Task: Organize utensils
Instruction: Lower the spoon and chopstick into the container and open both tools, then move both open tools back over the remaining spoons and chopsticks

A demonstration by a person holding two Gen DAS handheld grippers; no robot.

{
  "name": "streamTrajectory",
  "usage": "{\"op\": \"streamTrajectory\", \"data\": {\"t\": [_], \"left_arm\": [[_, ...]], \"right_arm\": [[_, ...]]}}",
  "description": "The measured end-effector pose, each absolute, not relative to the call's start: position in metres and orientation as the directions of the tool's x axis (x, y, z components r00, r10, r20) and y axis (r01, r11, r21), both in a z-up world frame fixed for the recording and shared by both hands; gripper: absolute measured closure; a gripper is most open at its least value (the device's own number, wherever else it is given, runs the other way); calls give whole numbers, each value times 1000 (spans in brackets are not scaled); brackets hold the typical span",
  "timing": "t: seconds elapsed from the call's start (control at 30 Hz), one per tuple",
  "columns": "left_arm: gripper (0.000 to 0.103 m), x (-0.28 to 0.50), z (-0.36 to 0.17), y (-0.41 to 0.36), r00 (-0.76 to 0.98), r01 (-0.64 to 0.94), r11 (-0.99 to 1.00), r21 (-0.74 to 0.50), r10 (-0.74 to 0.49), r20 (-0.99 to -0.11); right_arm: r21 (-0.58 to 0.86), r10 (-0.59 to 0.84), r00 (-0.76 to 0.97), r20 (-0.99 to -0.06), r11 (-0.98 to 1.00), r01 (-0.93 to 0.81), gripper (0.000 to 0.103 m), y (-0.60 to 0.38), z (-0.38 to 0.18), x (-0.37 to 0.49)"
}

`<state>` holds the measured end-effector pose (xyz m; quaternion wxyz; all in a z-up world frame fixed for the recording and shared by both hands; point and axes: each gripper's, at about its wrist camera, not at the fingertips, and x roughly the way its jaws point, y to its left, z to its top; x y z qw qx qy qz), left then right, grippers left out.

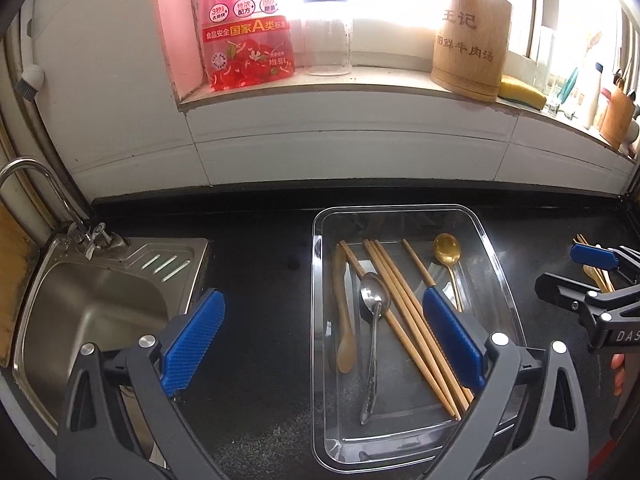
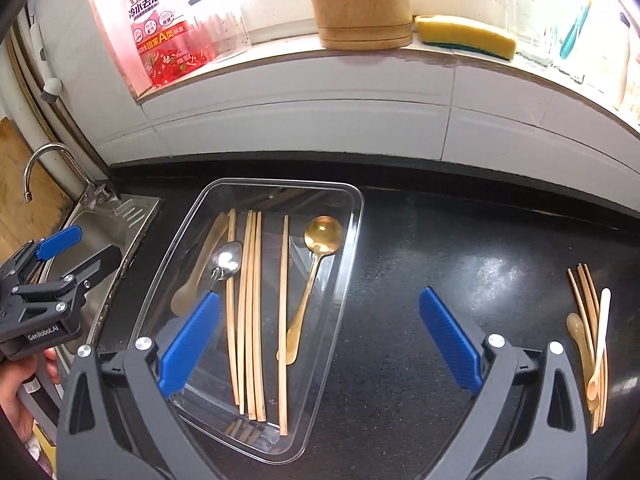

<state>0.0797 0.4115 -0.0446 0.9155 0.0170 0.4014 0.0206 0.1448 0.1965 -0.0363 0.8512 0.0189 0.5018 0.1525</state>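
Note:
A clear plastic tray (image 1: 498,264) (image 2: 352,216) sits on the black counter. In it lie several wooden chopsticks (image 1: 404,312) (image 2: 250,312), a silver spoon (image 1: 374,320) (image 2: 226,262), a gold spoon (image 1: 448,252) (image 2: 320,240) and a tan spoon (image 1: 344,320) (image 2: 192,288). My left gripper (image 1: 324,336) is open and empty, above the tray's left side. My right gripper (image 2: 320,340) is open and empty, above the tray's right edge. Loose chopsticks and spoons (image 2: 592,340) (image 1: 596,268) lie on the counter to the right.
A steel sink (image 1: 96,312) (image 2: 100,232) with a tap is at the left. On the windowsill stand a red detergent bottle (image 1: 244,32), a glass jar (image 1: 326,36), a bamboo holder (image 1: 472,44) (image 2: 360,0) and a yellow sponge (image 2: 464,36).

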Motion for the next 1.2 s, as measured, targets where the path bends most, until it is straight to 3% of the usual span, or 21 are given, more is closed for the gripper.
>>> {"op": "streamTrajectory", "data": {"t": [0.3, 0.77, 1.0, 1.2], "left_arm": [[6, 83, -41, 385, 679, 10, 1000, 28, 14, -734], [6, 101, -55, 211, 609, 183, 981, -64, -164, -776], [6, 100, -65, 125, 587, 230, 971, -69, -195, -786], [6, 94, -71, 97, 586, 192, 980, -60, -163, -794]], "right_arm": [[185, 267, 469, -842, 959, -213, 7, 157, -30, 139], [117, 68, 498, -865, 991, 67, 7, -103, -32, 85], [48, 19, 466, -884, 998, 50, 7, -164, -44, 76], [8, 26, 438, -899, 999, -43, 7, -176, -72, 90]]}}
